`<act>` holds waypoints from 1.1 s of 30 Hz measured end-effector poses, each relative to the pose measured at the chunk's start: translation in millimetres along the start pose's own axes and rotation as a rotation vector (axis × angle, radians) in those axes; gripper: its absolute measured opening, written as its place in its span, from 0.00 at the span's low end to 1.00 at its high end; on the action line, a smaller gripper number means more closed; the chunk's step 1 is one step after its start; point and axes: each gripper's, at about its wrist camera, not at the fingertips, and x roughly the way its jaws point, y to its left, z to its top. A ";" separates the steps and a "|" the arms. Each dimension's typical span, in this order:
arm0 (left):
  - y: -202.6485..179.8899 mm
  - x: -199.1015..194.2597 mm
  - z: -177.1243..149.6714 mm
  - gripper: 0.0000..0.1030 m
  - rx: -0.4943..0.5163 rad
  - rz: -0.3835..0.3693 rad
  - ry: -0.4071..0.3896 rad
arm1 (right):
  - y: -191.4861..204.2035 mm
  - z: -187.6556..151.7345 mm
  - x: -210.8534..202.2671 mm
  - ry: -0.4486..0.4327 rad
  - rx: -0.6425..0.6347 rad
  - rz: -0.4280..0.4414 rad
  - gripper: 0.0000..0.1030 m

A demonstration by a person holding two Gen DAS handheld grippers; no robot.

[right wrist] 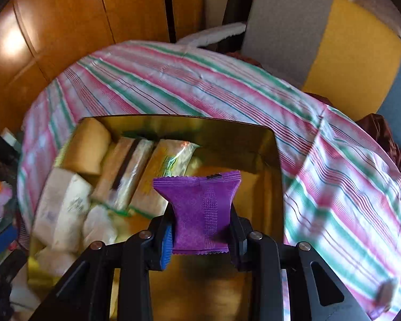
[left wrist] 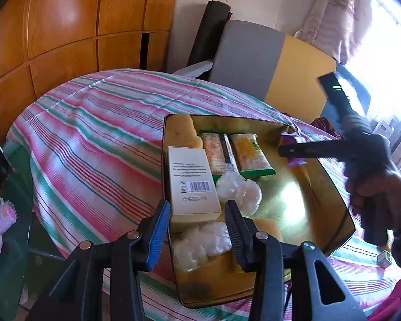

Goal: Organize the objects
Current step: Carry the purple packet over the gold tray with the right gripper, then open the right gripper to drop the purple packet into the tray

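A gold tin box (left wrist: 331,192) lies open on the striped tablecloth (left wrist: 93,123). In it are a white carton (left wrist: 193,184), two green-edged snack packets (left wrist: 251,155), a yellow sponge-like block (left wrist: 185,131) and clear-wrapped white pieces (left wrist: 238,191). My left gripper (left wrist: 197,230) is open and empty over the tin's near left part. My right gripper (right wrist: 201,230) is shut on a purple packet (right wrist: 200,208) and holds it above the tin's (right wrist: 276,160) right half. It also shows in the left wrist view (left wrist: 294,151) at the tin's far right rim.
A grey and yellow chair (left wrist: 270,72) stands behind the table. Wooden cabinets (left wrist: 66,26) fill the back left. Small pink items (left wrist: 2,219) lie at the far left. A small cube-like object (left wrist: 385,258) lies on the cloth at the right.
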 end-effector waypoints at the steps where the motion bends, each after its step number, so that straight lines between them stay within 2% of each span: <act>1: 2.2 2.3 -0.1 0.41 -0.007 0.001 0.006 | 1.4 5.2 9.0 0.012 -0.001 -0.013 0.33; 7: 6.4 10.6 -3.1 0.41 -0.021 0.007 0.034 | 2.7 26.0 40.6 0.036 -0.012 -0.040 0.38; 11: 5.9 11.2 -3.4 0.41 -0.021 0.008 0.035 | -0.2 25.5 26.9 -0.013 0.005 -0.021 0.48; 16: 1.0 6.3 -2.6 0.41 -0.009 0.008 0.023 | -6.8 9.1 0.1 -0.063 0.028 0.003 0.55; 24: -19.6 -9.6 -1.7 0.41 0.053 -0.013 -0.013 | -20.5 -47.1 -57.1 -0.140 0.086 0.034 0.67; 26: -25.6 -13.5 -2.5 0.41 0.071 -0.021 -0.017 | -24.9 -65.8 -72.5 -0.156 0.084 0.031 0.73; 33: -50.2 -20.8 -7.6 0.42 0.133 -0.050 -0.021 | -55.8 -128.8 -104.2 -0.140 0.146 0.007 0.77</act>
